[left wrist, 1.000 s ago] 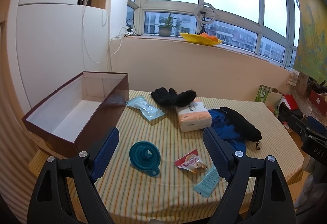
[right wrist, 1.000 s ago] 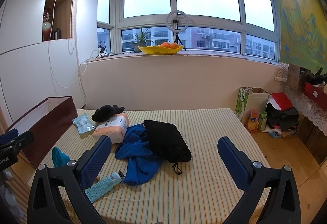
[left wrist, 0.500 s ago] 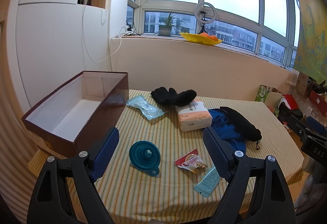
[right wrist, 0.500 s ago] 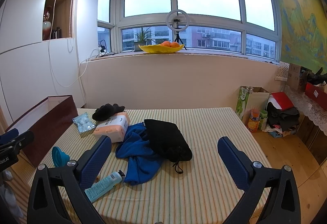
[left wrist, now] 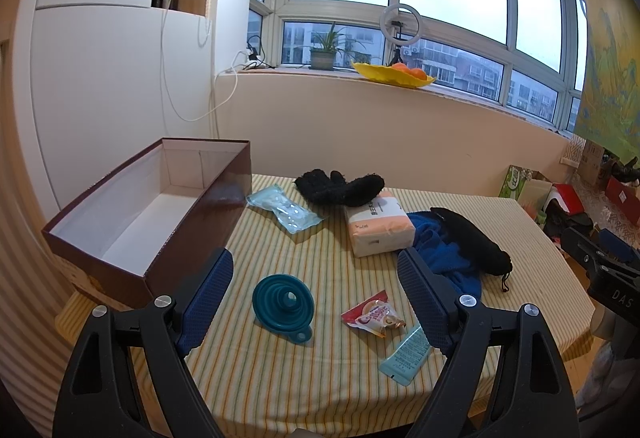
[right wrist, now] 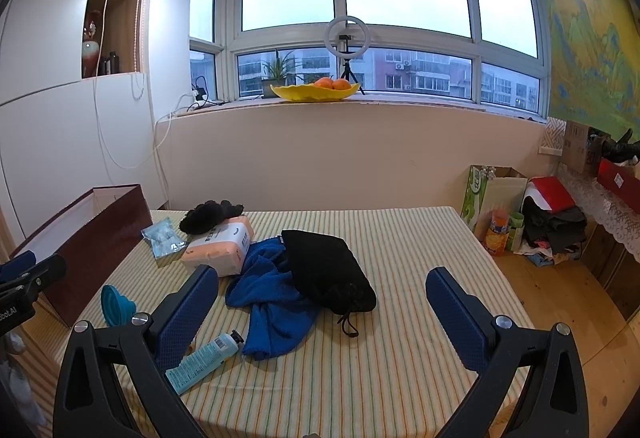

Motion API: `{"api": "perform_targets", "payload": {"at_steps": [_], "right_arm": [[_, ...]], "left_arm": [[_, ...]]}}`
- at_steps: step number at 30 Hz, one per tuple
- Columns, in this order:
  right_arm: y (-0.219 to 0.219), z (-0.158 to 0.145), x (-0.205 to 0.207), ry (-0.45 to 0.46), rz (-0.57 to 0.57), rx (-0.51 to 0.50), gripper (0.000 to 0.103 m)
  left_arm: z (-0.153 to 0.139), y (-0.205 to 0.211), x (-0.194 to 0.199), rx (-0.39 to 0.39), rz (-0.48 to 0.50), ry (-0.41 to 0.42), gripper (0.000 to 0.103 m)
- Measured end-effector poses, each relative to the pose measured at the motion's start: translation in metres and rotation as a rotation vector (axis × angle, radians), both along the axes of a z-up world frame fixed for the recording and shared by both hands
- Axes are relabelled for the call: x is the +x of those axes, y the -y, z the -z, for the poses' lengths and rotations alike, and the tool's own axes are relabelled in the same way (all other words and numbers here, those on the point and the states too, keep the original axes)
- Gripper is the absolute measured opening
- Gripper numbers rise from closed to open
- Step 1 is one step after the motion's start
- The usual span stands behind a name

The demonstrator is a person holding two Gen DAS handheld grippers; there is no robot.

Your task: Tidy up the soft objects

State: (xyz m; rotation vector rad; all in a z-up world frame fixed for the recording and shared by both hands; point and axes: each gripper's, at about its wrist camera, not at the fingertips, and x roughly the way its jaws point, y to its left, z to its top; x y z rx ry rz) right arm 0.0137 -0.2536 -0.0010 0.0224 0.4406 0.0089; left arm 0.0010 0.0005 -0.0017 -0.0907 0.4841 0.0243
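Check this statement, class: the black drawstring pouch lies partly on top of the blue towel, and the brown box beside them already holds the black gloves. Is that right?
Not quite. The brown box holds nothing that shows; the left wrist view shows the black gloves on the table, resting against the tissue pack. The black drawstring pouch does lie partly on the blue towel.

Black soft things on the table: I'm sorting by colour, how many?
2: black gloves at the far side atop the tissue pack, and a black pouch lying on the blue towel.
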Motion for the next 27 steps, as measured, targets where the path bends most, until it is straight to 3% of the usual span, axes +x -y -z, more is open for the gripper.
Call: {"api": "perform_targets", "payload": {"at_steps": [23, 27], "right_arm": [[-0.003, 0.012, 0.009, -0.066, -0.017, 0.008, 0.102], [0.002, 0.015, 0.012, -0.105, -0.045, 0.047, 0.102]], "left_arm": [[0.012, -0.008, 0.004, -0.02, -0.006, -0.052, 0.084], [0.017, -0.013, 0.006, -0.03, -0.004, -0.078, 0.084]]}}
